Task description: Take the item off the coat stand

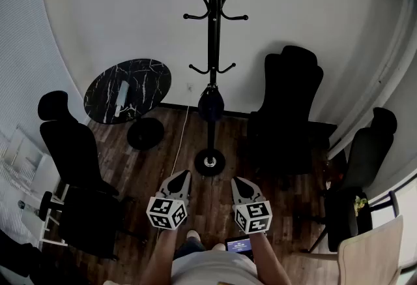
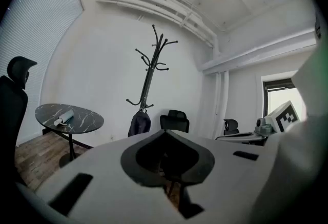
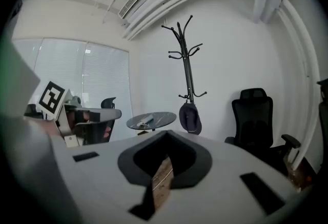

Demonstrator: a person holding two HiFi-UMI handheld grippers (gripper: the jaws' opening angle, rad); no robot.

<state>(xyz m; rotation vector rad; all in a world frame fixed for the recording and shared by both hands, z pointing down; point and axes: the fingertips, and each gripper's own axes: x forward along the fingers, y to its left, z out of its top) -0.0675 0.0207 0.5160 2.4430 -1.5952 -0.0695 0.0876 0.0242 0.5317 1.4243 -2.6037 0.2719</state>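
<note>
1. Coat stand: black pole upright against the white wall, round base on the wood floor, hooks at several levels.
2. L of the stand: round black marble table w/ a pale rolled thing on top. It stands near the stand, not touching.
3. R of the stand: black office chair, close beside it but apart. 2 more black chairs sit further out, one far L, one far R. Pale wooden chair at the bottom R corner.
4. White cable runs on the floor from the wall toward the person, just L of the base.
5. Btwn grippers & stand: only floor and the base, no furniture across the path.
6. Dark item, cap-like, hangs on a low hook tight against the pole, well above the base. Long axis vertical: narrow top at the hook, rounded bulk below. In the right gripper view the item sits just under the lowest hooks.
7. Left gripper: jaws closed together, nothing held, well short of the stand.
8. Right gripper: jaws also pressed together, empty, beside the L one, aimed at the stand.
</note>
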